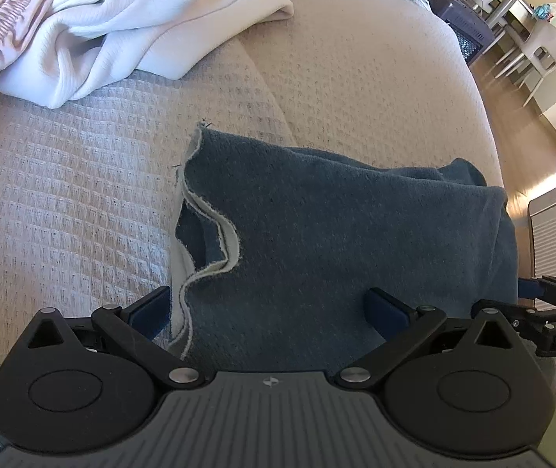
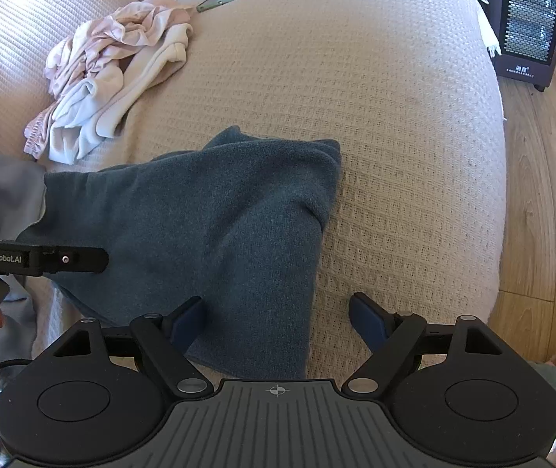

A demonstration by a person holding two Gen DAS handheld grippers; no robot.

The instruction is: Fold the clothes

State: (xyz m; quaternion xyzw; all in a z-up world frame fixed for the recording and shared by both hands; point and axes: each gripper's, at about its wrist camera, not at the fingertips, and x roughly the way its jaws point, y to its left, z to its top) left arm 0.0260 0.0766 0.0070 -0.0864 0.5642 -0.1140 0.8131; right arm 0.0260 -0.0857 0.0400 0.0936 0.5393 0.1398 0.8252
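While the blue garment (image 1: 340, 234) lies partly folded on the waffle-weave bed cover (image 1: 83, 179), with its raw, pale-lined edge wavy along one side and its far end bunched, the step in hand looks like taking hold of the near edge for the next fold. To do that well, each tool should bite through all the layers at once, close to a corner, so the pale lining does not slip out. The two should then lift and carry together, keeping the edge taut and level between them. The wavy edge wants smoothing first, or the crease will set crooked.

The left gripper (image 1: 268, 310) stands wide. One finger sits beside the wavy edge over the cover and the other over the blue cloth, so the edge lies between the jaws, yet nothing shows the pads pressing on it. The right gripper (image 2: 278, 321) is also wide. Its left finger rests over the cloth and its right finger over the bare cover, straddling the garment's other edge without gripping. Each holds nothing.

Well apart, near the head of the bed, a heap of pink and white clothes (image 2: 114, 78) waits unfolded. A small heater (image 2: 527, 23) stands on the wooden floor beside the bed.
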